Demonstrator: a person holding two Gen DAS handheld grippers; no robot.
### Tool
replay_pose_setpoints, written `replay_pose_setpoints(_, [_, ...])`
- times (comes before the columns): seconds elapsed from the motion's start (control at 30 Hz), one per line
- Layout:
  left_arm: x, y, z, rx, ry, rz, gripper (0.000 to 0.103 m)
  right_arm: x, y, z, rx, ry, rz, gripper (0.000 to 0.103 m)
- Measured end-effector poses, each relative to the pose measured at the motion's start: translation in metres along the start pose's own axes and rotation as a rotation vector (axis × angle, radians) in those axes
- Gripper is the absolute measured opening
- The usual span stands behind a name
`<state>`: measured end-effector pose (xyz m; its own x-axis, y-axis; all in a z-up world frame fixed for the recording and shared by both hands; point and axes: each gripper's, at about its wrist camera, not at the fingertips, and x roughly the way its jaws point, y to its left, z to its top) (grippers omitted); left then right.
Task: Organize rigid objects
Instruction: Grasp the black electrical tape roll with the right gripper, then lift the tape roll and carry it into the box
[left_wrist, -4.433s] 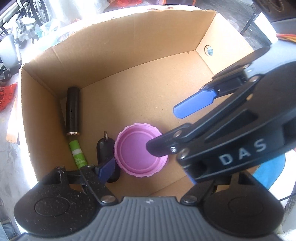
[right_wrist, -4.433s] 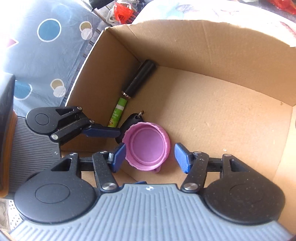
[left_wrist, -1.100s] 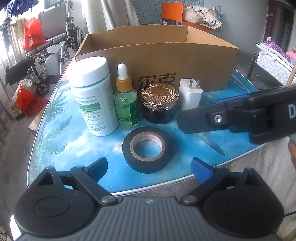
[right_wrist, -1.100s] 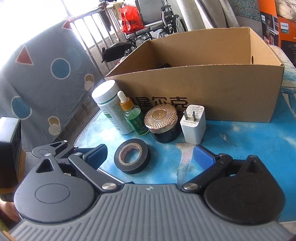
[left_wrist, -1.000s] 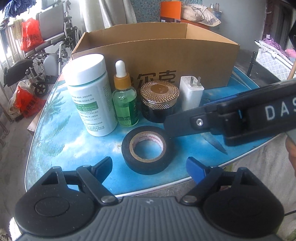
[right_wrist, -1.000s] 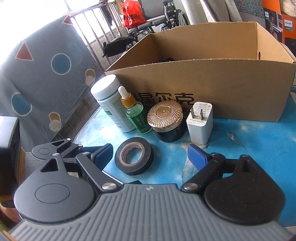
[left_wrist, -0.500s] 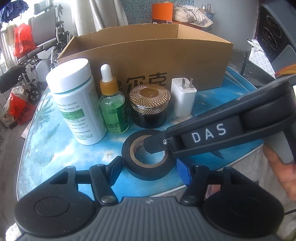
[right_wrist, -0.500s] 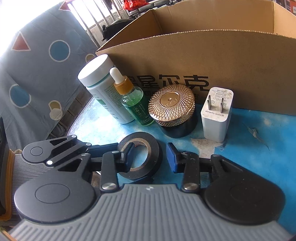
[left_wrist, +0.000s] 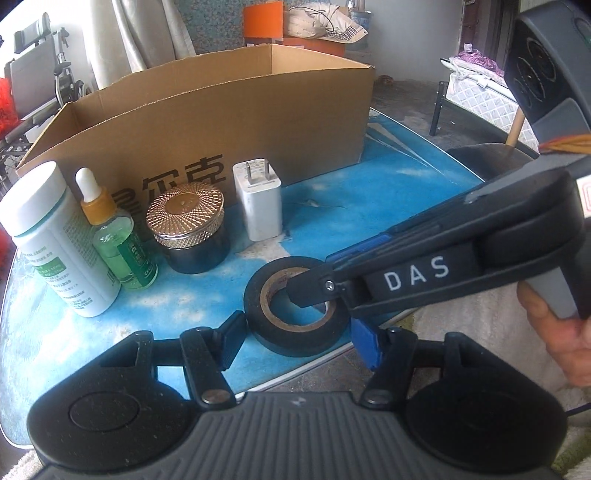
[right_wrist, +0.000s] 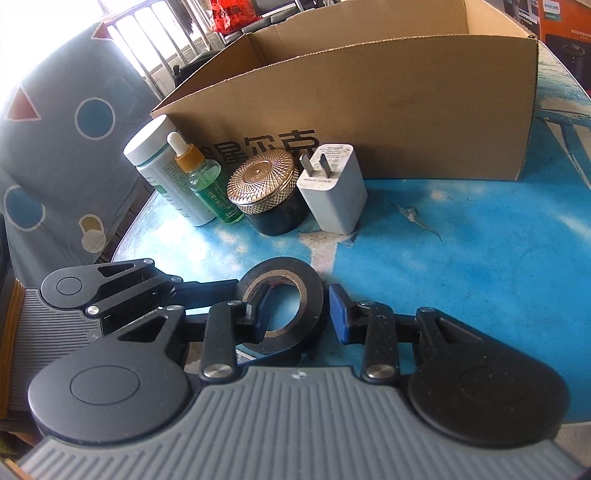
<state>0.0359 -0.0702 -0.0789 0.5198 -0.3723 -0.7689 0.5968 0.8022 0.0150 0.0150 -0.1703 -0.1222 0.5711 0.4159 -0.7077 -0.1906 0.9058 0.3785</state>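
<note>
While the black tape roll (left_wrist: 297, 317) lay flat near the blue table's (right_wrist: 480, 258) near edge, the left gripper (left_wrist: 299, 341) straddled it, pads about touching. The right gripper (right_wrist: 299, 314), angled down, was closing narrowly, one finger in the hole, one outside. Bottles and box sat farther back.

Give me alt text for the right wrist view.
The right gripper is closing across one wall of a black tape roll on a blue table, one finger inside its hole. Behind stand a charger, jar, bottles and cardboard box.
</note>
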Motion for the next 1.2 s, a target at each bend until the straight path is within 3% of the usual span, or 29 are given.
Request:
replay_pose_setpoints(0.47, [0.011, -0.005, 0.01, 0.022, 0.024, 0.007, 0.07, -0.008, -0.013, -0.001, 0.01, -0.031, -0.015, 0.034])
replay_pose_setpoints(0.77, [0.015, -0.006, 0.014, 0.026, 0.017, 0.007, 0.068, -0.002, -0.009, 0.002, -0.018, -0.027, -0.005, 0.034])
replay_pose_setpoints(1.2, [0.009, -0.011, 0.016, 0.04, -0.015, 0.017, 0.068, -0.011, -0.008, 0.001, -0.019, -0.05, -0.02, 0.025])
